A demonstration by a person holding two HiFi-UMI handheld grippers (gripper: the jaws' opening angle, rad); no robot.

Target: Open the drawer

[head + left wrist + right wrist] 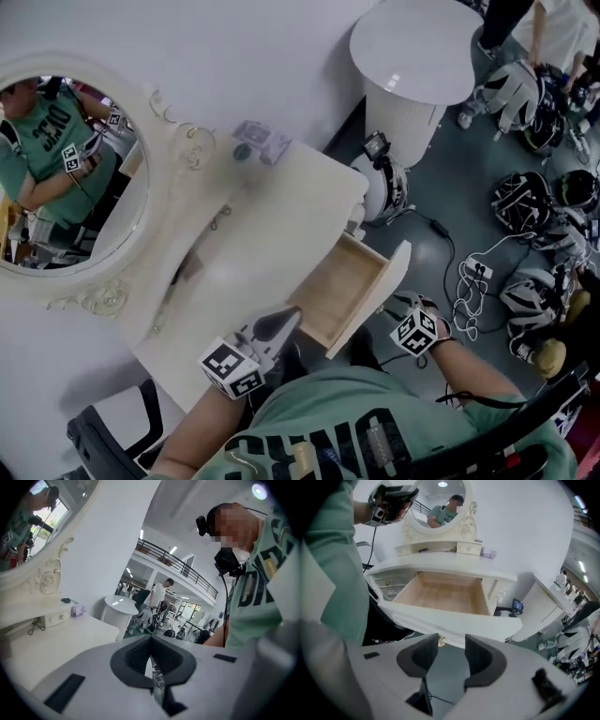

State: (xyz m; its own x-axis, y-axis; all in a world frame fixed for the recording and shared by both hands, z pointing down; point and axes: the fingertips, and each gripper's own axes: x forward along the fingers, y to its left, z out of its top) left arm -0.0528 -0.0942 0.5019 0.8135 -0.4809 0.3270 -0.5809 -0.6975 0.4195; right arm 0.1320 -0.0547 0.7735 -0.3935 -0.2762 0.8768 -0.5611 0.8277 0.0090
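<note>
Drawer (440,592) pulled open, bare wooden bottom showing

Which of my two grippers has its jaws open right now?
The right gripper: its pads stand apart with nothing between them, near the front of the open drawer. The left gripper differs: its pads meet at the tips.

Oval mirror (66,173), round white table (417,42)
</note>
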